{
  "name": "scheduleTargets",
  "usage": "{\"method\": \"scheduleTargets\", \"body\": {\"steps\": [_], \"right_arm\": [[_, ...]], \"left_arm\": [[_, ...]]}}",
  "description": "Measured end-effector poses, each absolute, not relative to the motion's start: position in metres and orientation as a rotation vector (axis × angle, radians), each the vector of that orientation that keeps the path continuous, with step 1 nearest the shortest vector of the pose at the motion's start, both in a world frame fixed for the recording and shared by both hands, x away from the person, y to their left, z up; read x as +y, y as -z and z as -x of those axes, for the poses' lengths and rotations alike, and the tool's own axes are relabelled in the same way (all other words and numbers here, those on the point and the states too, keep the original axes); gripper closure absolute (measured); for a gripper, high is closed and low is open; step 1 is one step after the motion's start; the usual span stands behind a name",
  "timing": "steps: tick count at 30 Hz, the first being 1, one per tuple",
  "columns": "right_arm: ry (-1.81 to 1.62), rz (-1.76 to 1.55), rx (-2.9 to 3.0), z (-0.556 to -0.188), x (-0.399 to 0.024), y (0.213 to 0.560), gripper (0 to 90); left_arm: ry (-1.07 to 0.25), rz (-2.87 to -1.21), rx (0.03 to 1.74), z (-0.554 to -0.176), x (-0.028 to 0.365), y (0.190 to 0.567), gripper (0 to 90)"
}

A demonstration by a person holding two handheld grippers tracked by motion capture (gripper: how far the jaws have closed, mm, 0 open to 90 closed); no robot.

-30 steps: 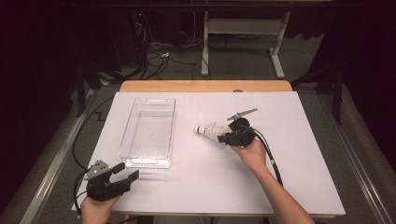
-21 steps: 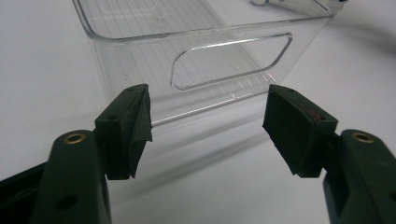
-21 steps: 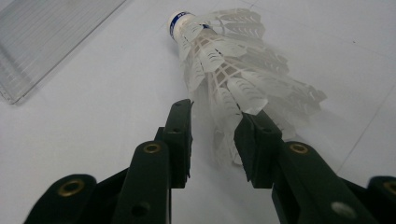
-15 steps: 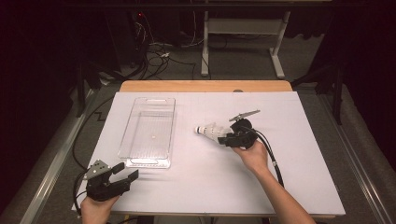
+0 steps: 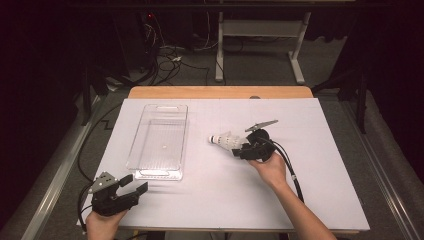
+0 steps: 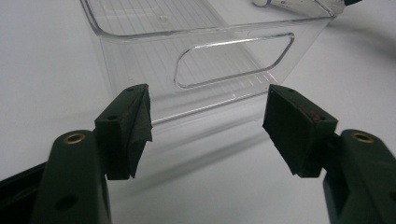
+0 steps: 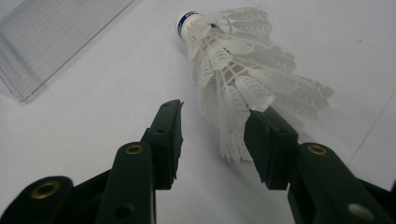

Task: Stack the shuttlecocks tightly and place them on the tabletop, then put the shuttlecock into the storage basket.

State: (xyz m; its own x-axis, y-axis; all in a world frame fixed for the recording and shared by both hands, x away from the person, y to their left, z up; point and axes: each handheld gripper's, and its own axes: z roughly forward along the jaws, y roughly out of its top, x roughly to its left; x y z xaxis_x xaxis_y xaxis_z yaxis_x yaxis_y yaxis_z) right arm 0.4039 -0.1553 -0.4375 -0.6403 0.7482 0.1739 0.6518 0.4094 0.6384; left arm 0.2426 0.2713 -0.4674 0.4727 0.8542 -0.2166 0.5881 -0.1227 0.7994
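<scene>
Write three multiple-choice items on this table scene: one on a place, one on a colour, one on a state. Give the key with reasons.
1. Where does the shuttlecock lie?
A. inside the clear bin
B. on the white table cover, right of the clear bin
C. on the floor

2. What colour is the band on the shuttlecock's cork?
A. blue
B. red
C. green

3. How do the left tongs stand?
A. shut on the bin's handle
B. shut on nothing
C. open, short of the bin

Key: 1 B, the high view shows it beside the bin; 2 A, the right gripper view shows a blue band; 3 C, a wide gap shows between the pads.
</scene>
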Motion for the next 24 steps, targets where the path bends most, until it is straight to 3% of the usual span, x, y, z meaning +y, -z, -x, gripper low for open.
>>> {"method": "scheduleTargets", "body": {"steps": [24], "right_arm": [[-1.069, -1.260, 2.513, -0.4107, -0.1464, 0.4427, 55.8]], "left_arm": [[-0.373, -1.820, 1.223, -0.2429, 0.2708, 0.4676, 33.0]]}}
